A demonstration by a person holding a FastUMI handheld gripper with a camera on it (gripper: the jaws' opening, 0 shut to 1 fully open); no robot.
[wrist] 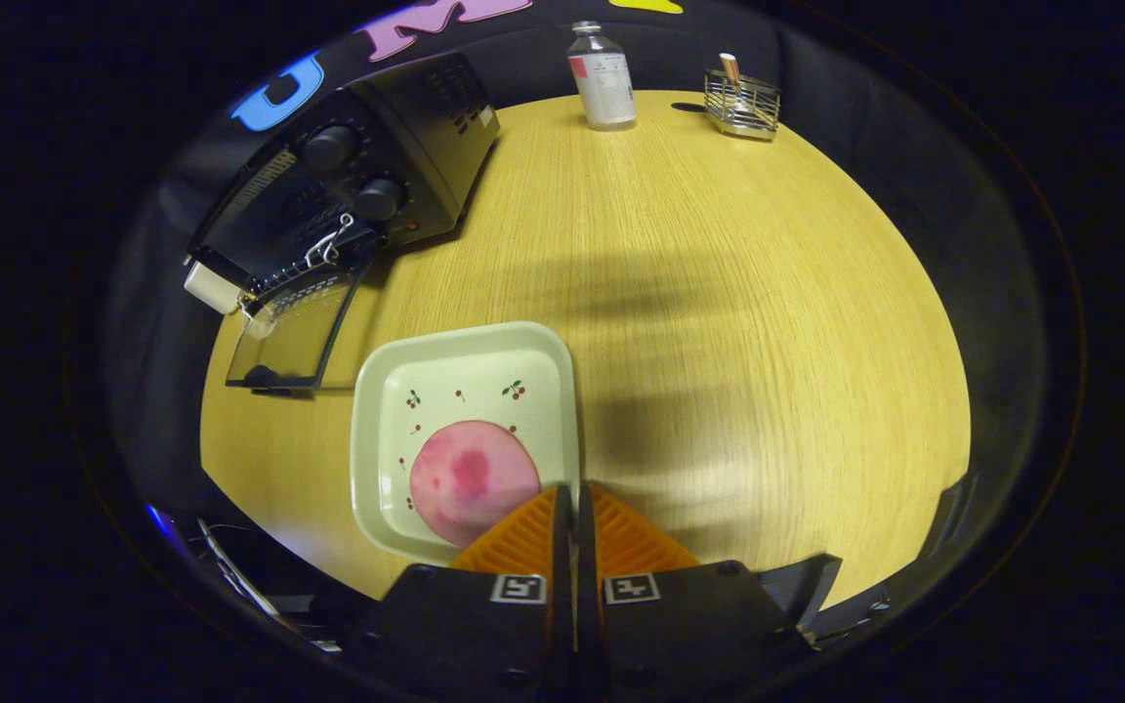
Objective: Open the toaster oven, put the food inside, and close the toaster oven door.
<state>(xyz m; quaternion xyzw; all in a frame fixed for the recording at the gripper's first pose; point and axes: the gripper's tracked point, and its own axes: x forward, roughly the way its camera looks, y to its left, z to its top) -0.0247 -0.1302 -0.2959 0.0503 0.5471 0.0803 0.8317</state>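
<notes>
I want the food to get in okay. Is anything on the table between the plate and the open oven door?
No. In the gripper view, only bare table separates the plate from the oven door.

Dim booth, soft glare and broad shadows on the wooden table (719, 293), fisheye-bent edges

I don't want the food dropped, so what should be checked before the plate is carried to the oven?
1. Toaster oven door open: ok, folded down.
2. Gripper jaws closed on the plate rim: ok, the rim runs between them.
3. Food on the plate: ok, lying beside the jaws.
4. Table stretch between plate and door free: ok.
5. Room inside the oven: cannot tell.
</notes>
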